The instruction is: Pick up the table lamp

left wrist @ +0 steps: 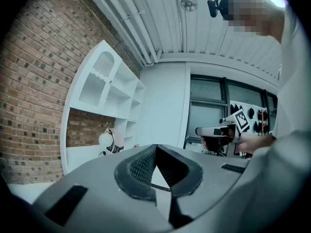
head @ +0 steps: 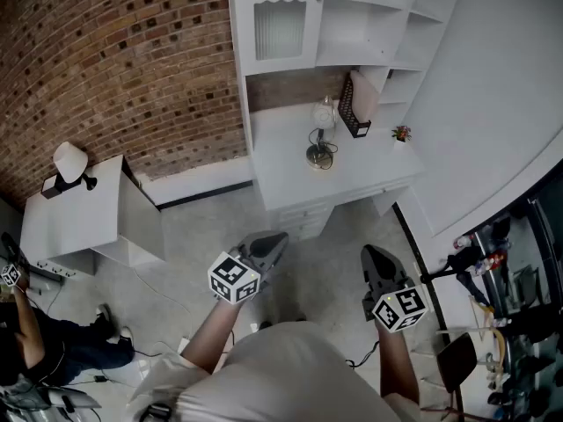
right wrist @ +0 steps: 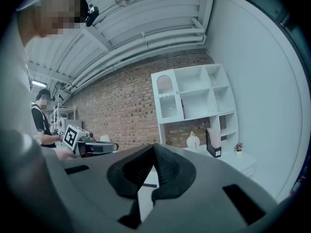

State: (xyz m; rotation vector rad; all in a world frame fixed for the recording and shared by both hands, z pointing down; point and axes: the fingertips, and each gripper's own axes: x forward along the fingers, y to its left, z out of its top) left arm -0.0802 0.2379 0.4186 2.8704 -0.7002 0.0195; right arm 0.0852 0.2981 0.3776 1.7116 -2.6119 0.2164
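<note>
**No readable text in view**

I can make out no words, brands or numbers anywhere. The only markings I see are black-and-white square code patterns, one set on the left gripper [head: 280, 237] and one on the right gripper [head: 368, 251]. They carry no letters or digits.

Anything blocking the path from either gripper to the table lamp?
Nothing visible. Only floor lies between the left gripper, the right gripper and the desk. The table lamp stands there with nothing in front; the file holder and small plant sit to its right.
</note>
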